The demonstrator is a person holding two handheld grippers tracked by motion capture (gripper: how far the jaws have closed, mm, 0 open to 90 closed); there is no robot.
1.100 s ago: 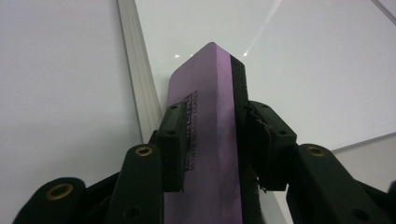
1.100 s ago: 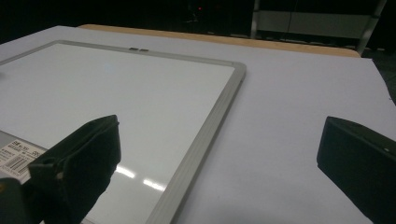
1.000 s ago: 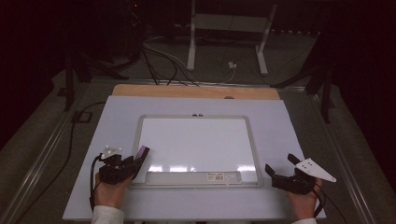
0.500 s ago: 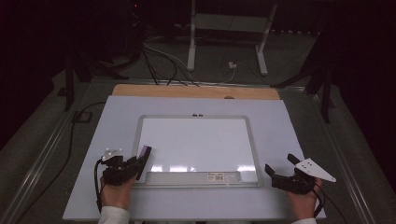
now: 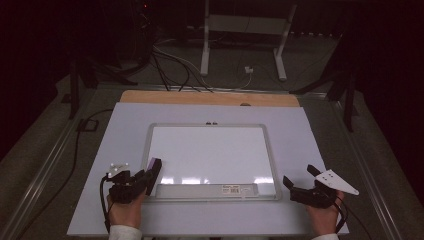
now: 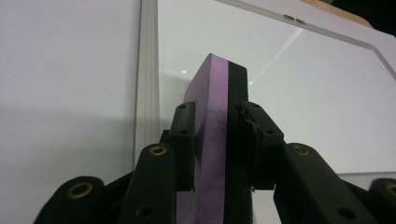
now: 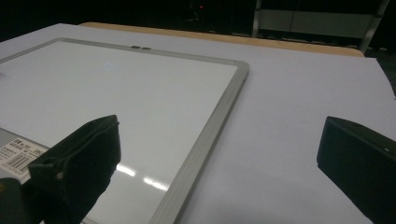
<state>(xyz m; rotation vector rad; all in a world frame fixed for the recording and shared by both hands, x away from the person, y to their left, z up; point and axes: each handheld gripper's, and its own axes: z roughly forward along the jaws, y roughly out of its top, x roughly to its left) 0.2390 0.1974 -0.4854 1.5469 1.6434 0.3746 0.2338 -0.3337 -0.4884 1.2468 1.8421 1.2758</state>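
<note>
One purple eraser [image 6: 212, 140] sits clamped in left gripper [image 5: 142, 181] over whiteboard [image 5: 210, 150].

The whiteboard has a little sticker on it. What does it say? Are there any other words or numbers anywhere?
Small white sticker with a barcode on the bottom rail of the white, silver-framed whiteboard: tiny print and digits, too small and blurred to read.
Purple and black foam eraser clamped in the left gripper: no writing seen.
White writing surface of the board: blank.
Open right gripper: no label seen.
</note>
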